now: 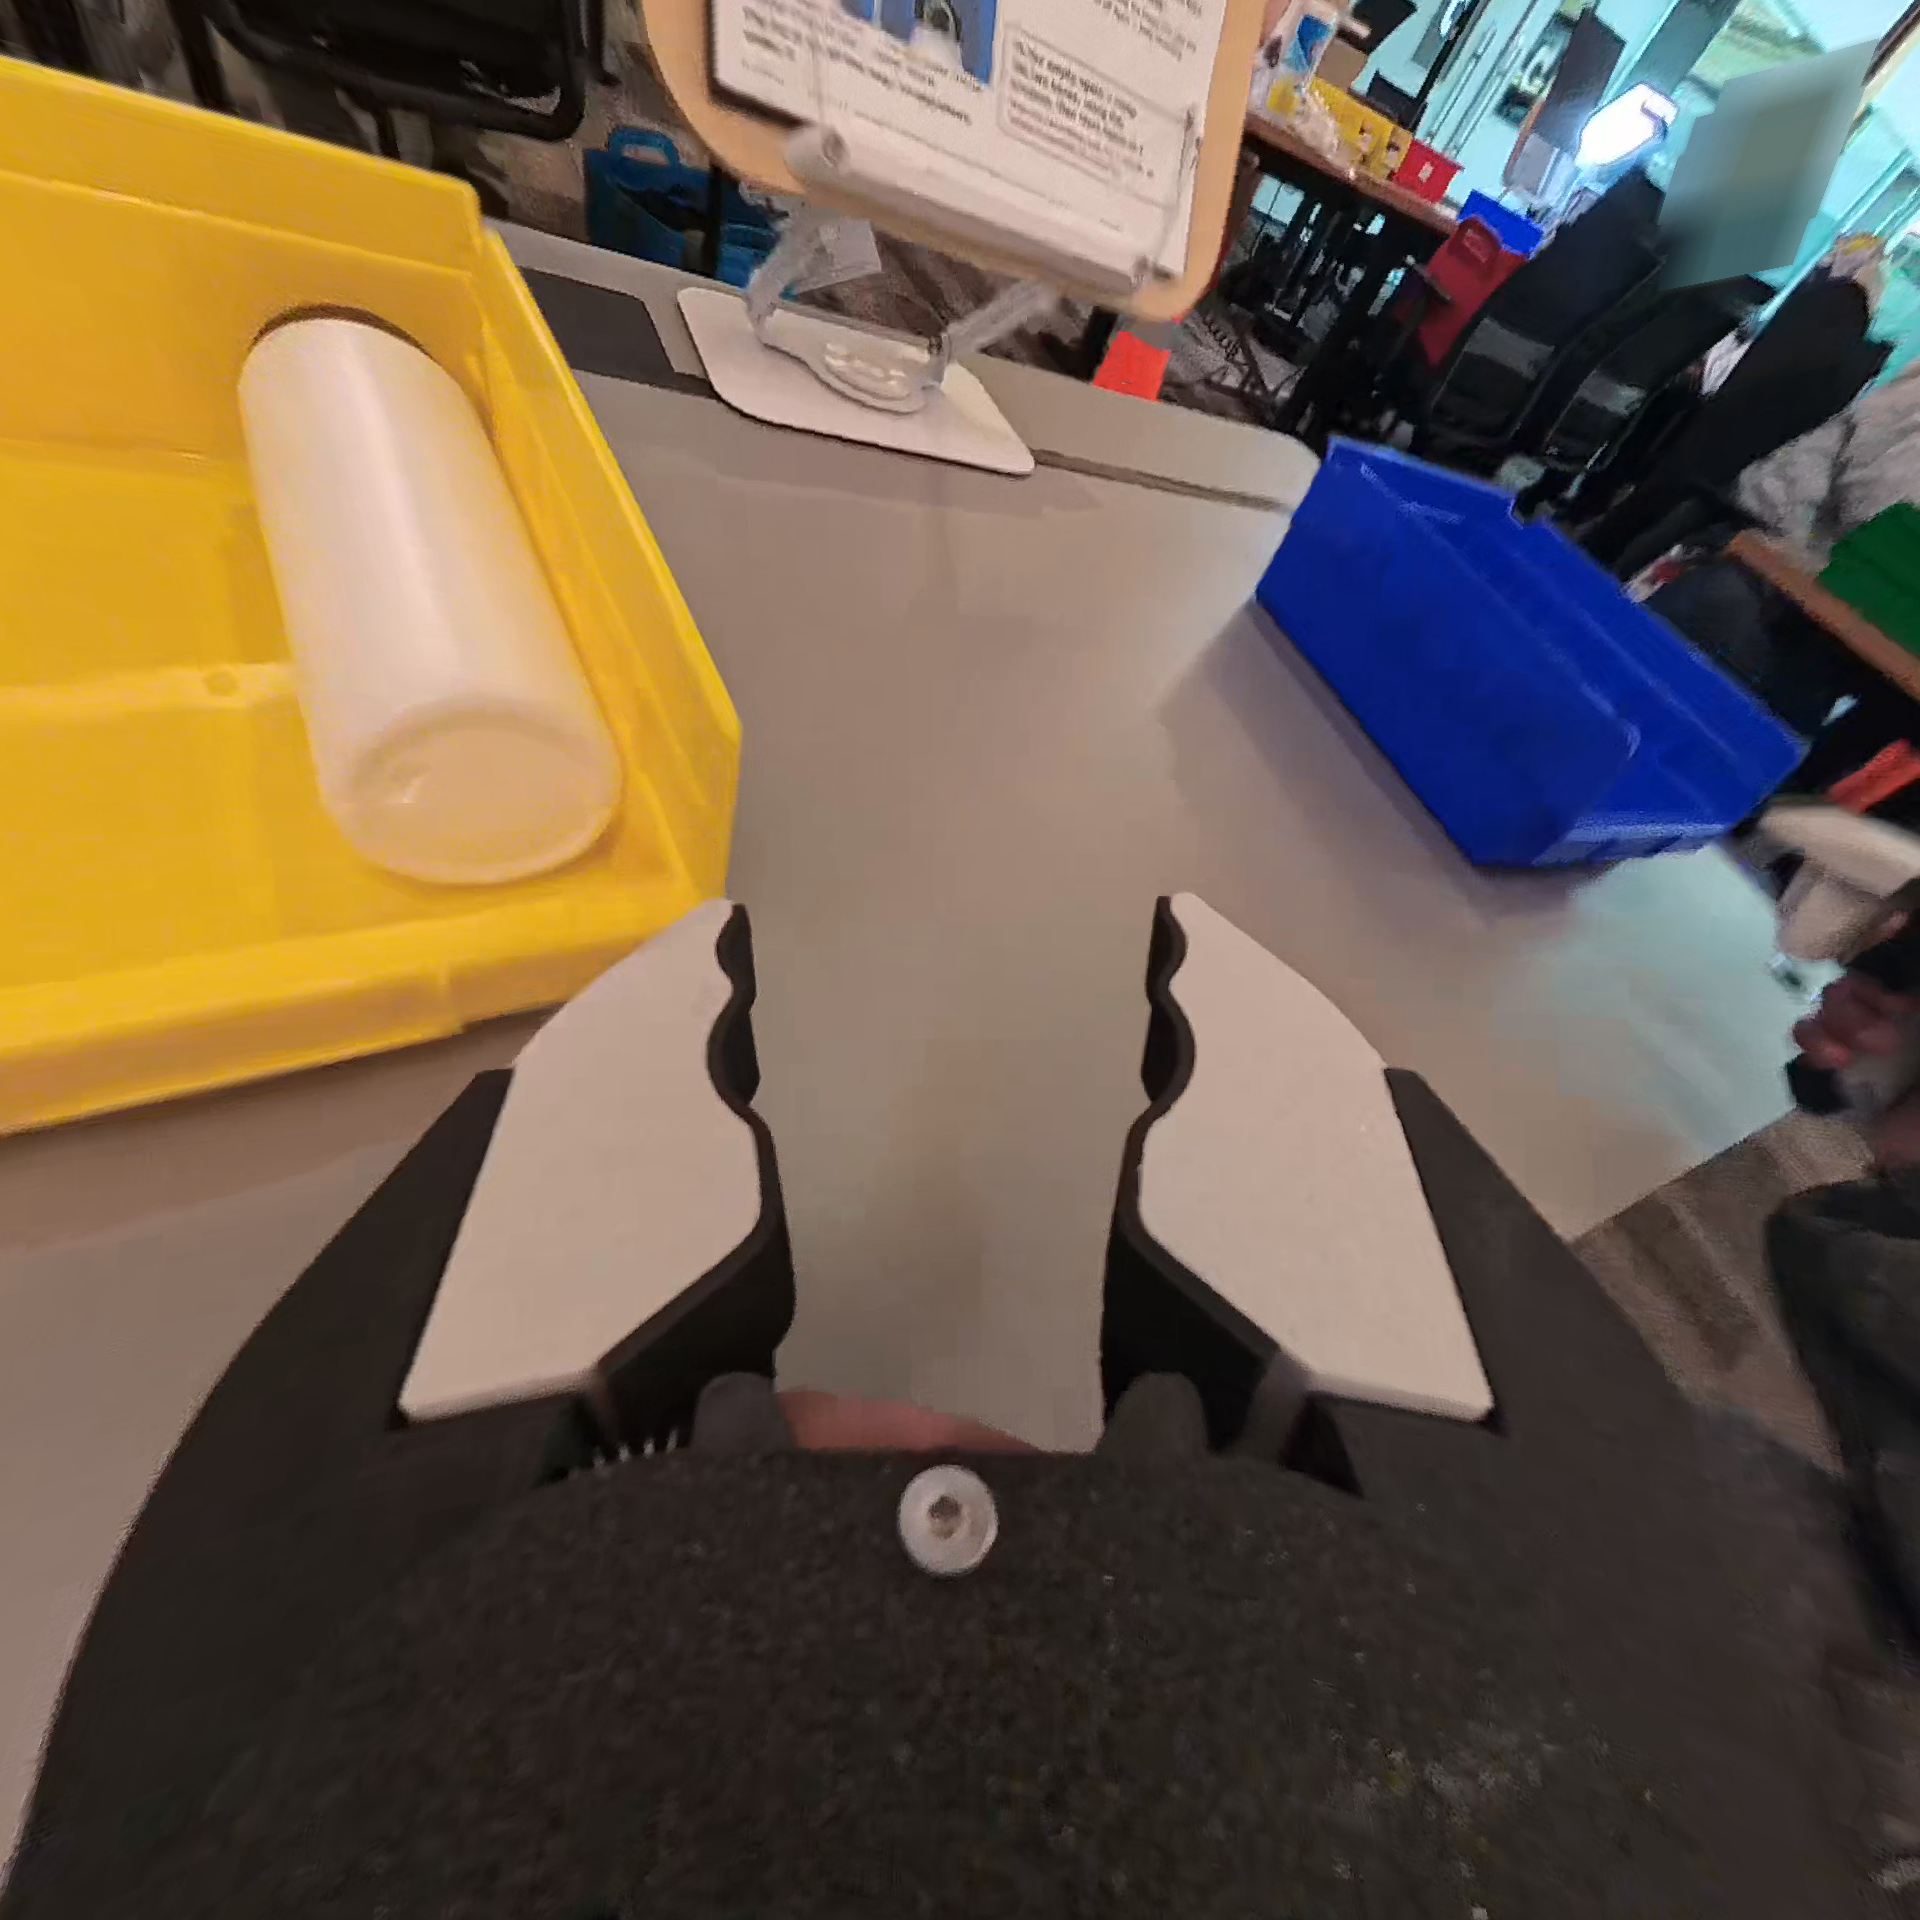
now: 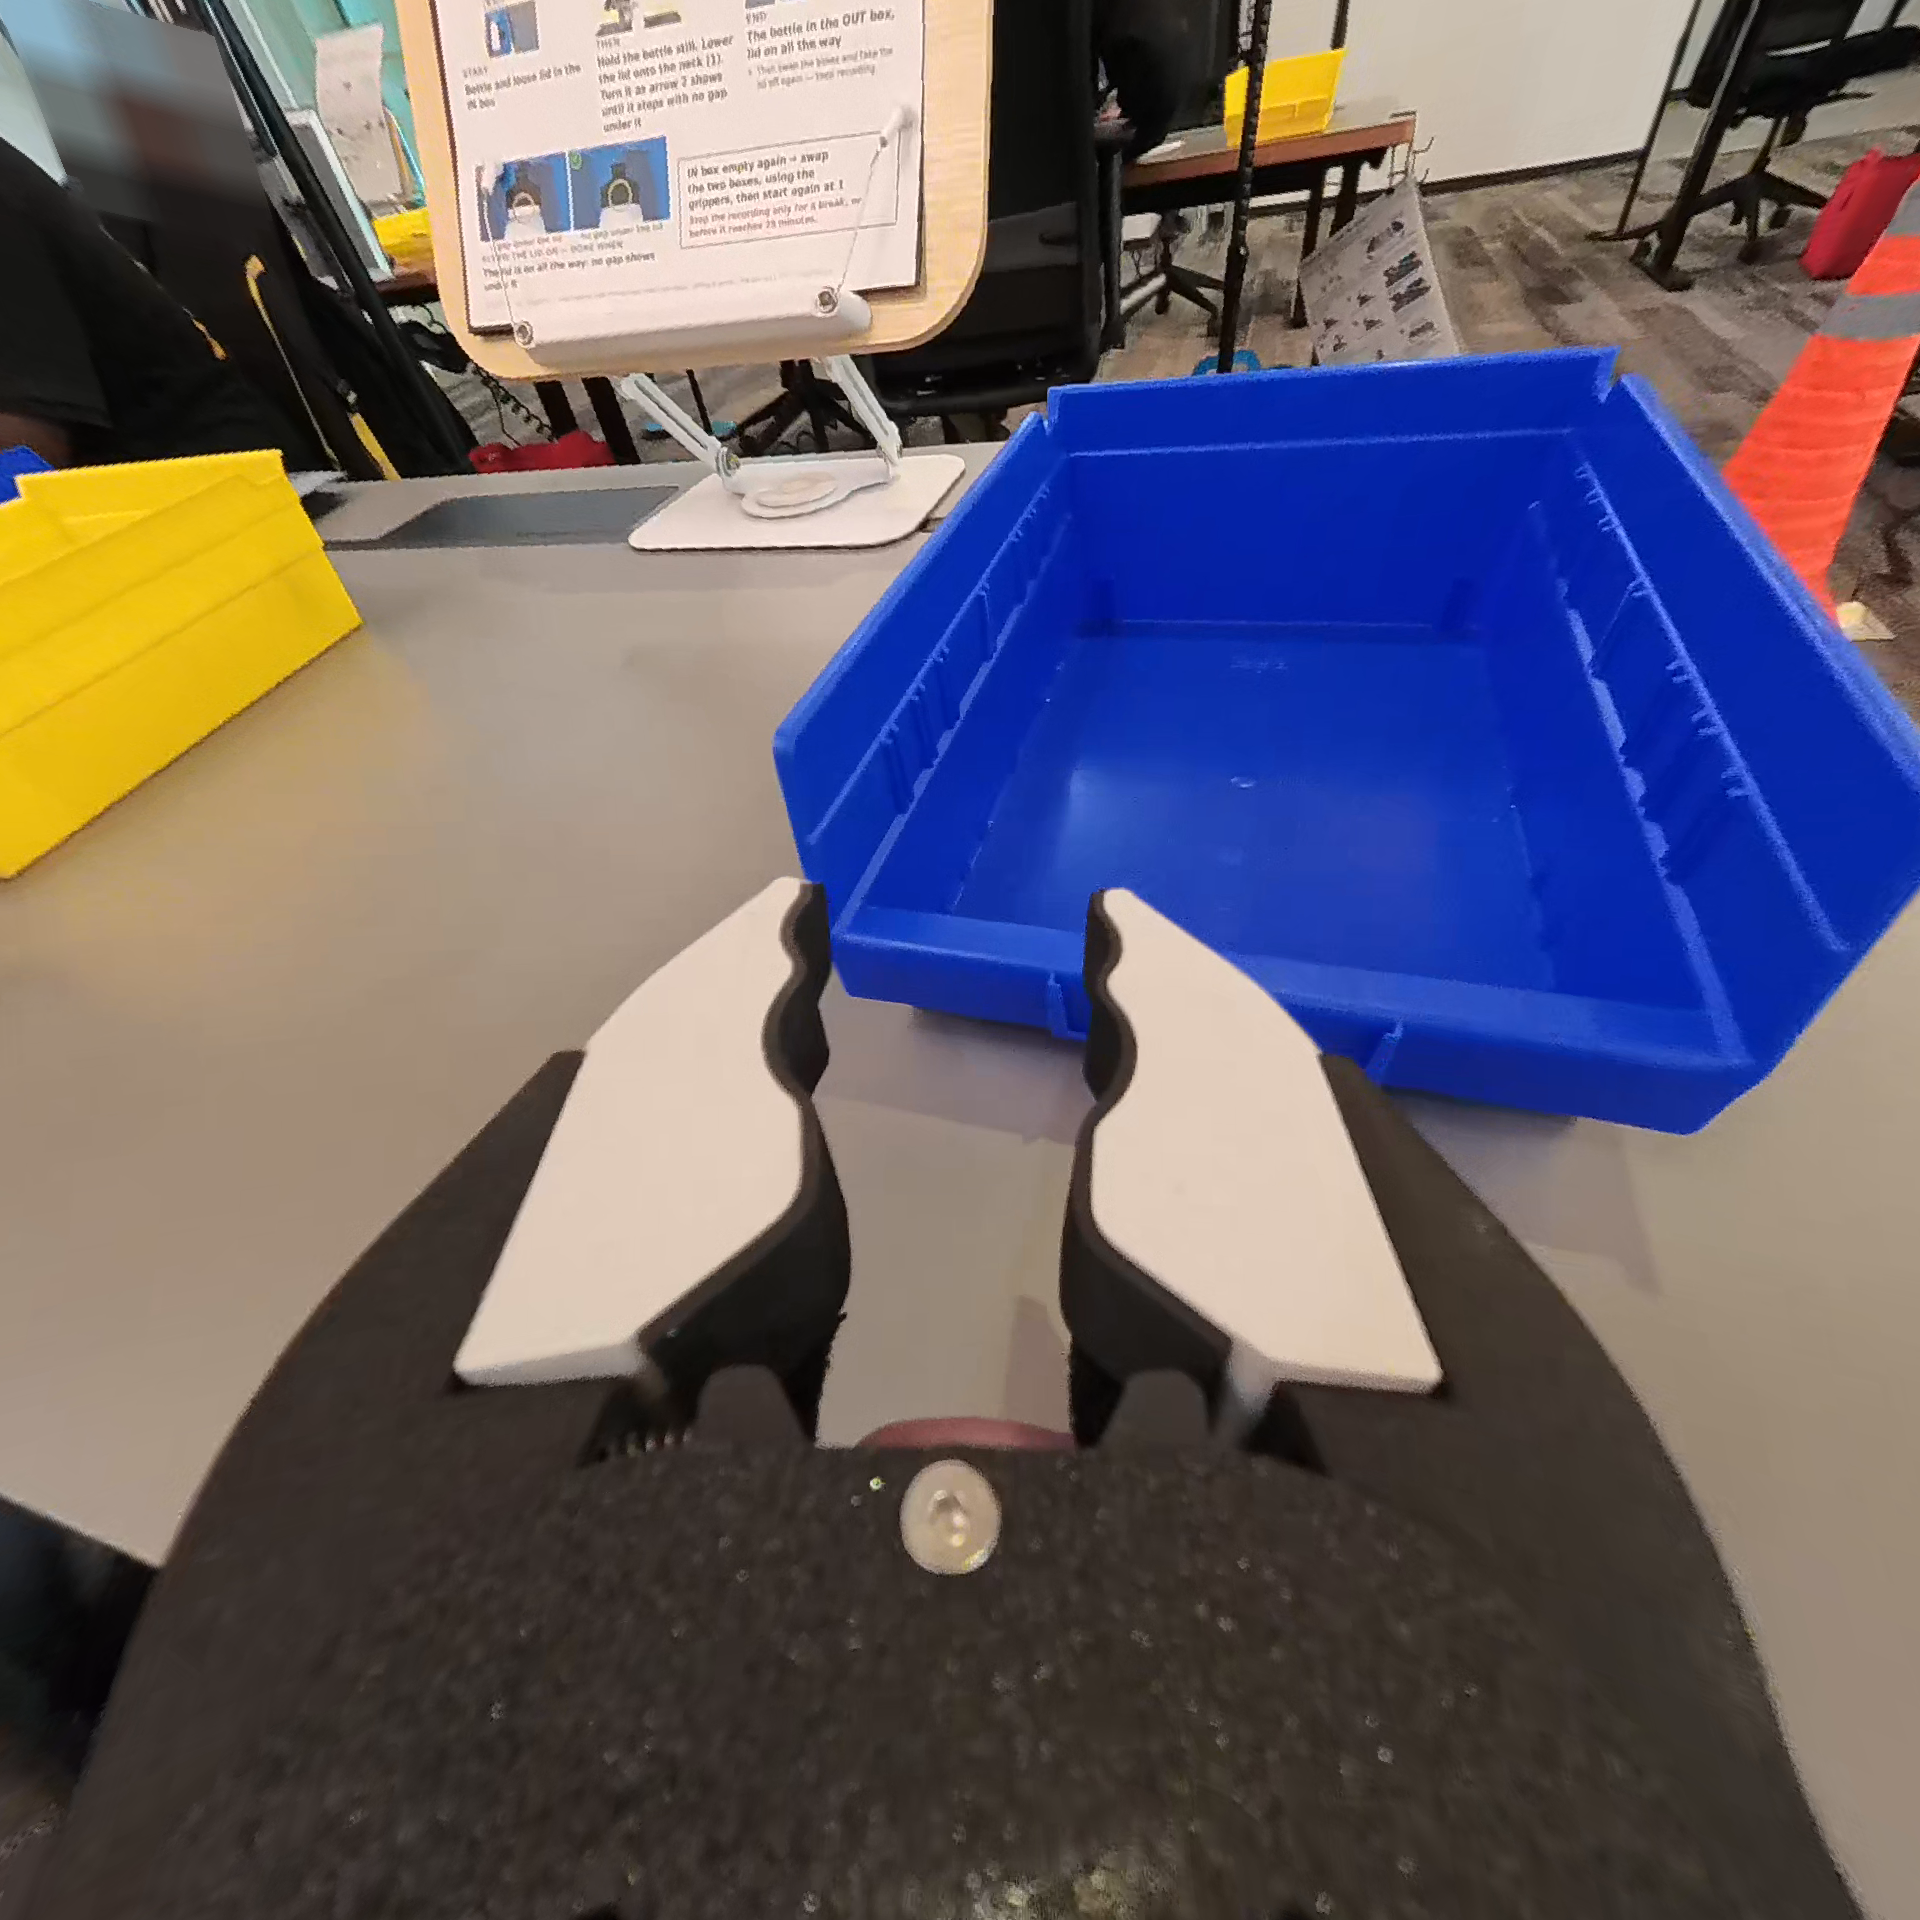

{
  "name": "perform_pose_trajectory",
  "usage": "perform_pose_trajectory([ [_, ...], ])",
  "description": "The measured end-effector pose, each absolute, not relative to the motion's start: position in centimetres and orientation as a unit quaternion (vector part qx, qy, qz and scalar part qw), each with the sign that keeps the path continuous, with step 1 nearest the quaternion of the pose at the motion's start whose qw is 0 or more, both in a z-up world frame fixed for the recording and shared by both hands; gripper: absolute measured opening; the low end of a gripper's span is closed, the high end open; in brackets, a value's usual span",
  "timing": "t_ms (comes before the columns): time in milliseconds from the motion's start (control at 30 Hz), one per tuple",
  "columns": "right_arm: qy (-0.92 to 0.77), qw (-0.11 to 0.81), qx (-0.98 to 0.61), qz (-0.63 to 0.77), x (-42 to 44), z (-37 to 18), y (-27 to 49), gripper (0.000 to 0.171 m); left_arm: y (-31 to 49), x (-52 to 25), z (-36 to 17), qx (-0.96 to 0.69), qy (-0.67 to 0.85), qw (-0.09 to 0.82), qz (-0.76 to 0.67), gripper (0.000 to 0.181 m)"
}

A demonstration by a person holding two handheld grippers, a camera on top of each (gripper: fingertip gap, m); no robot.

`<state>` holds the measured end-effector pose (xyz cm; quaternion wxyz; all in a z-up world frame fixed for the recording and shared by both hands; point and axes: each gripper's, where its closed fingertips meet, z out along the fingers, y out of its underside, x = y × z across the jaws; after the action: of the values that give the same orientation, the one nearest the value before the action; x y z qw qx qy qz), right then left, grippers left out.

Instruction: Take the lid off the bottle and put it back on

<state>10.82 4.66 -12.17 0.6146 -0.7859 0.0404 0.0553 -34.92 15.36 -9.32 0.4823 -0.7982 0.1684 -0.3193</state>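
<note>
Setting: workshop room with grey bench (image 1: 935, 665); other tables, chairs and an orange cone are seen behind it.
Far edge of bench: instruction board (image 2: 691, 177) on a white stand, its base resting on the bench.
Yellow bin (image 1: 156, 935): set toward the bench's left side; one white bottle (image 1: 416, 603) is held in it.
Bottle: laid on its side along the bin's right wall, flat base toward the camera; the lid end points away and cannot be made out.
Blue bin (image 2: 1351, 997): set toward the bench's right side; nothing is seen inside it.
Left gripper (image 1: 951, 925): jaws spread wide, nothing held; poised over bare bench just beside the yellow bin's near right corner.
Right gripper (image 2: 956, 914): jaws parted, nothing held; tips near the blue bin's front lip.
Step judged in hand: fetching the bottle, not yet touched.
Handling advice: the left gripper is best brought over the bin wall and closed across the bottle's mid-body, since a smooth round side may roll or slip; the bottle is then stood upright on the bench between the bins, so that the lid can be reached from above by the right gripper.
</note>
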Motion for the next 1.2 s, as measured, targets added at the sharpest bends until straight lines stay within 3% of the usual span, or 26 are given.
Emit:
perform_pose_trajectory([
  [167,0.031,0.613,-0.787,0.063,10.3,-12.2,5.1,0.047,24.9,-38.8,-7.0,-0.885,0.128,0.372,-0.248,0.084],
  [300,0.029,0.615,-0.786,0.060,9.9,-12.2,5.6,0.053,32.4,-38.1,-10.1,-0.943,0.121,0.227,-0.210,0.092],
  [400,0.022,0.614,-0.787,0.059,9.8,-12.1,5.8,0.052,36.8,-37.9,-13.3,-0.968,0.090,0.175,-0.156,0.098],
  [700,0.031,0.609,-0.789,0.076,10.1,-12.6,5.3,0.053,41.8,-37.7,-19.4,-0.991,0.095,0.085,-0.034,0.087],
  [800,0.033,0.607,-0.790,0.080,10.2,-12.8,5.2,0.053,41.7,-38.8,-21.2,-0.989,0.136,0.050,0.013,0.097],
  [900,0.035,0.605,-0.791,0.084,10.1,-12.9,5.1,0.052,41.8,-39.6,-20.6,-0.984,0.170,0.023,0.040,0.095],
  [1000,0.038,0.604,-0.791,0.088,10.1,-13.0,4.9,0.052,43.2,-40.0,-17.4,-0.975,0.208,0.068,0.038,0.095],
  [1200,0.039,0.603,-0.791,0.095,9.9,-13.0,4.8,0.052,43.6,-33.9,-2.4,-0.878,0.311,0.340,-0.130,0.094],
])
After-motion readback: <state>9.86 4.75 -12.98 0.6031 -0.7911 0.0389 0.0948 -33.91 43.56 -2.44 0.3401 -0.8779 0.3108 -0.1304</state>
